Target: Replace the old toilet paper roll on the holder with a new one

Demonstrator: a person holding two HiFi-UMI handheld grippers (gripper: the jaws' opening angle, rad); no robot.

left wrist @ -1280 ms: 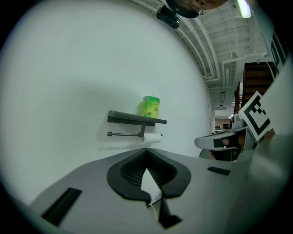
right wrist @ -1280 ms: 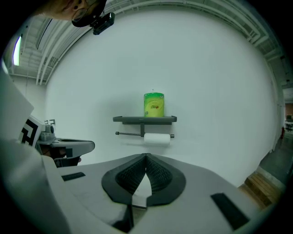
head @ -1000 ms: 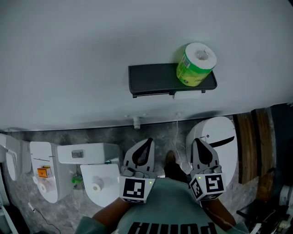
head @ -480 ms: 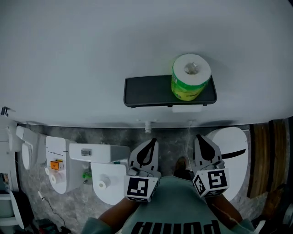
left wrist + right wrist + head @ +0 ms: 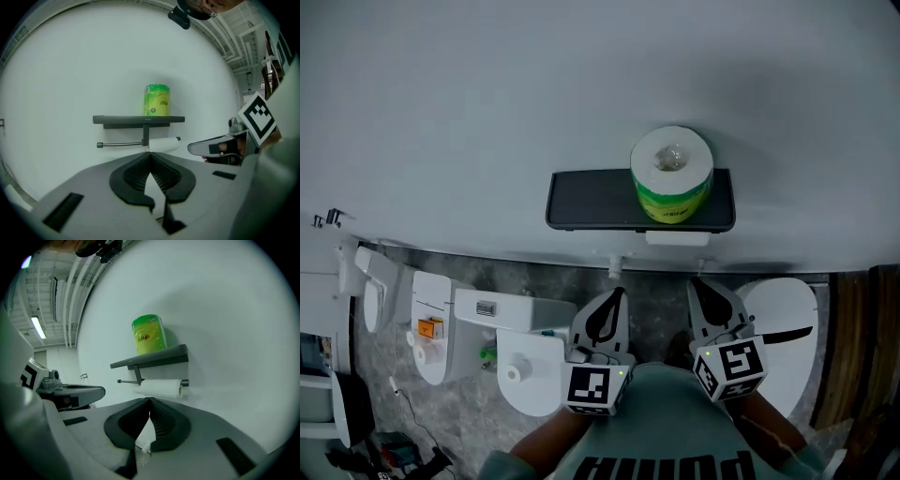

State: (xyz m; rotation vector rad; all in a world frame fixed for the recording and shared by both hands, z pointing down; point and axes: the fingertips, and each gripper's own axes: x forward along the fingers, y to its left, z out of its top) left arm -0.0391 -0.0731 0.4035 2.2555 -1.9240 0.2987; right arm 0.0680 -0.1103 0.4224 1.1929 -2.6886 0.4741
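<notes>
A new roll in a green wrapper [image 5: 672,175] [image 5: 156,100] [image 5: 149,334] stands upright on the dark wall shelf [image 5: 591,200] [image 5: 121,120] [image 5: 176,353]. Under the shelf, a thin white old roll [image 5: 677,238] [image 5: 163,144] [image 5: 159,388] hangs on the holder bar [image 5: 119,144] [image 5: 126,381]. My left gripper [image 5: 617,292] [image 5: 150,153] and right gripper [image 5: 692,282] [image 5: 149,400] are both shut and empty. They are held side by side below the shelf, pointing toward the wall and well short of it.
A white toilet [image 5: 520,361] with its cistern stands on the grey floor at lower left. A white bin [image 5: 785,323] sits at lower right beside a wooden door frame [image 5: 862,356]. Small white fixtures [image 5: 427,328] stand at far left.
Both grippers have shifted sideways along the wall, still shut. In the head view the shelf and green roll have moved down and left, toward the middle.
</notes>
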